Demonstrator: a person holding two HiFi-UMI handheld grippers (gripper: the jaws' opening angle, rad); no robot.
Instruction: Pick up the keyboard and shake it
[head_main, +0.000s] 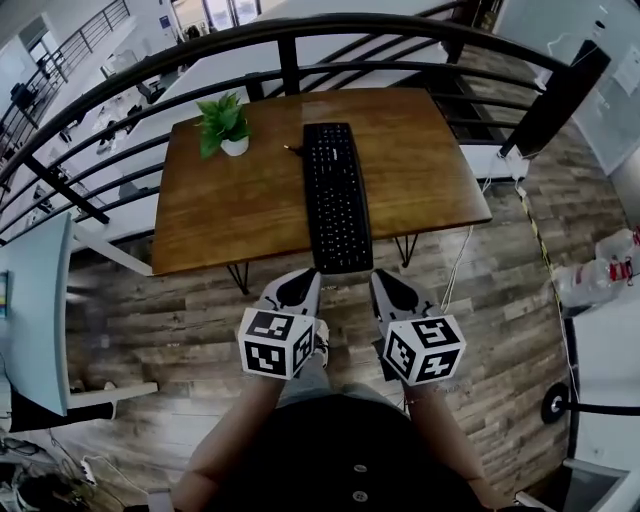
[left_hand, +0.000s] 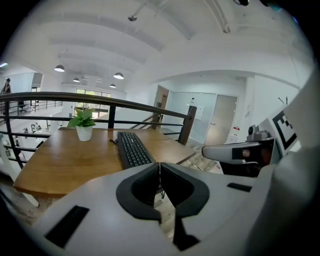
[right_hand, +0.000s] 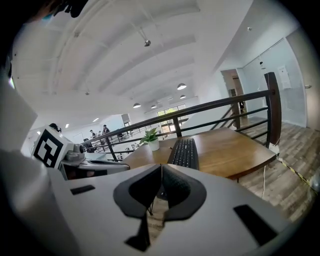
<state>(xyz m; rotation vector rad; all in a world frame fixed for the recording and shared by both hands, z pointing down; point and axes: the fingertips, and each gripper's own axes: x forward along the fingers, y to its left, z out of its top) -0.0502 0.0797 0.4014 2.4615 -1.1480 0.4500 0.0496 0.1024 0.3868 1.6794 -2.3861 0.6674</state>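
A long black computer keyboard (head_main: 336, 195) lies flat down the middle of a brown wooden table (head_main: 430, 170), running lengthwise from far to near, with its near end at the table's near edge. To its left, toward the far side, a small green leafy plant in a white pot (head_main: 224, 125) stands apart from it. A dark metal railing (head_main: 290, 45) curves behind the table's far side. The left gripper (head_main: 303, 282), white with black-lined jaws and a marker cube, is held over the wood-plank floor (head_main: 480, 280) just short of the table's near edge; its jaws are pressed together with nothing between them. The right gripper (head_main: 386, 284) is level with it, just to its right, its jaws likewise closed and empty. Neither touches the keyboard, which is ahead of and between them.
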